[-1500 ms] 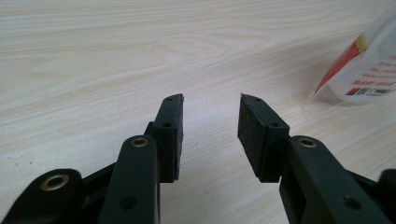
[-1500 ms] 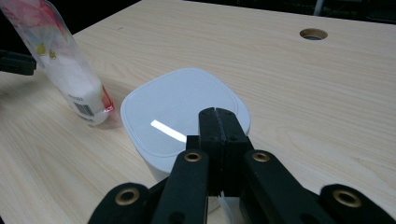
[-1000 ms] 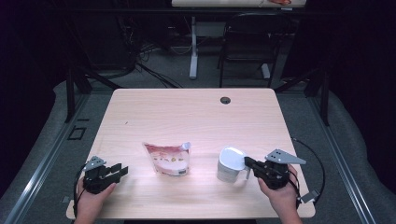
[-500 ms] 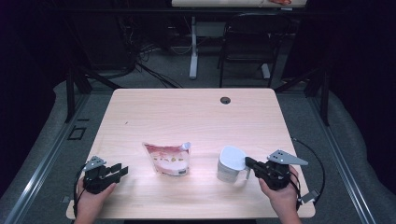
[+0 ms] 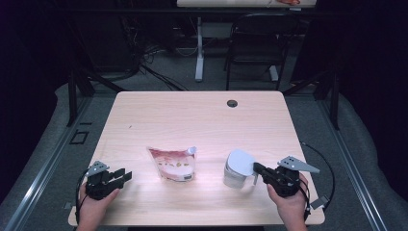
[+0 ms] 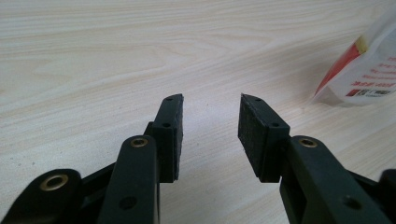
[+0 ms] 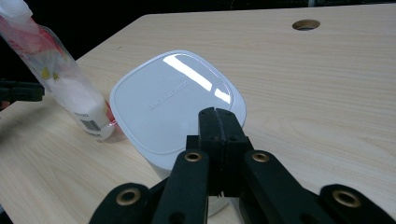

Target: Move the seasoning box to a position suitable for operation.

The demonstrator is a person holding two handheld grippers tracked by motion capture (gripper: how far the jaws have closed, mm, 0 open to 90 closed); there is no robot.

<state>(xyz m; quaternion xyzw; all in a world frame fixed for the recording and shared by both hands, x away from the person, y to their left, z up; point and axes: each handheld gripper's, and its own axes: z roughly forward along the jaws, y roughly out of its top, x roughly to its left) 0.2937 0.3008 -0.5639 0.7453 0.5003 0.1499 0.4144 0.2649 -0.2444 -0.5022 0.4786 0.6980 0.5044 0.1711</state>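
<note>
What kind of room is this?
Probably a lab or workshop for recording. A bare wooden table stands on grey carpet, with tangled cables and a folding chair behind it, and a person holds gripper tools.

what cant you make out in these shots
- Whether the right gripper pinches the lid of the white container: in the right gripper view its own shut jaws cover the contact.
- Container contents: the lid hides them.
- Pouch print: too small in the high view; cut off by the edge in the left gripper view.
- Embossed lid lettering: too faint.
</note>
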